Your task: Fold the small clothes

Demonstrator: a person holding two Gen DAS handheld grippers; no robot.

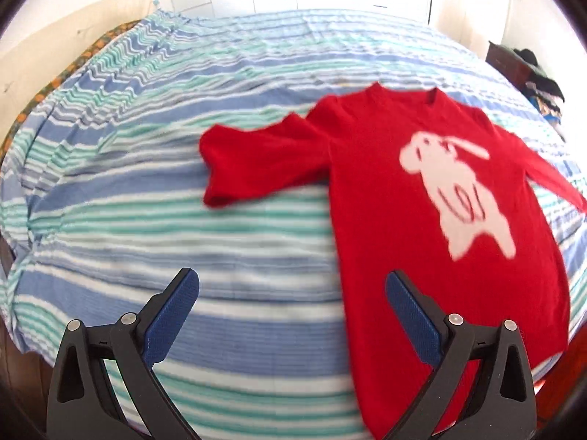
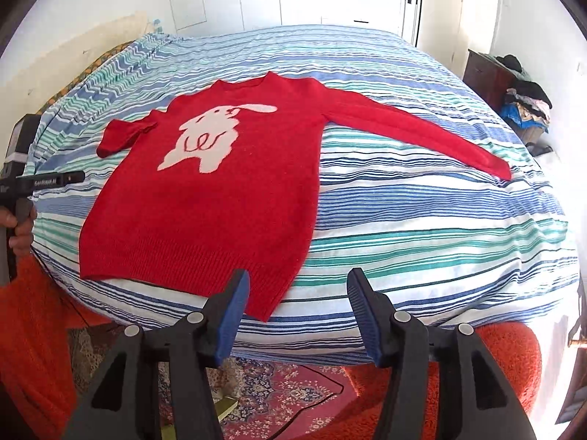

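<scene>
A small red knitted sweater with a white rabbit figure on its chest lies flat, front up, on a bed covered by a blue, green and white striped bedspread. Its ribbed hem is nearest the foot of the bed and its neck points toward the far wall. In the right wrist view, one long sleeve stretches out straight to the right across the stripes, while the other sleeve is bunched up short on the left, just beside the body of the garment. The right claw hangs over the near edge of the bed just beside the hem's corner, its blue-padded jaws standing partly apart with nothing between them. The left claw hovers above the bedspread at the sweater's side, jaws spread wide and empty; its right-hand finger shows against the red knit, though whether it touches cannot be told. At the left edge of the right wrist view a hand grips the black handle of the other tool. A heap of mixed clothes sits on a dark wooden nightstand beyond the bed's right side.
</scene>
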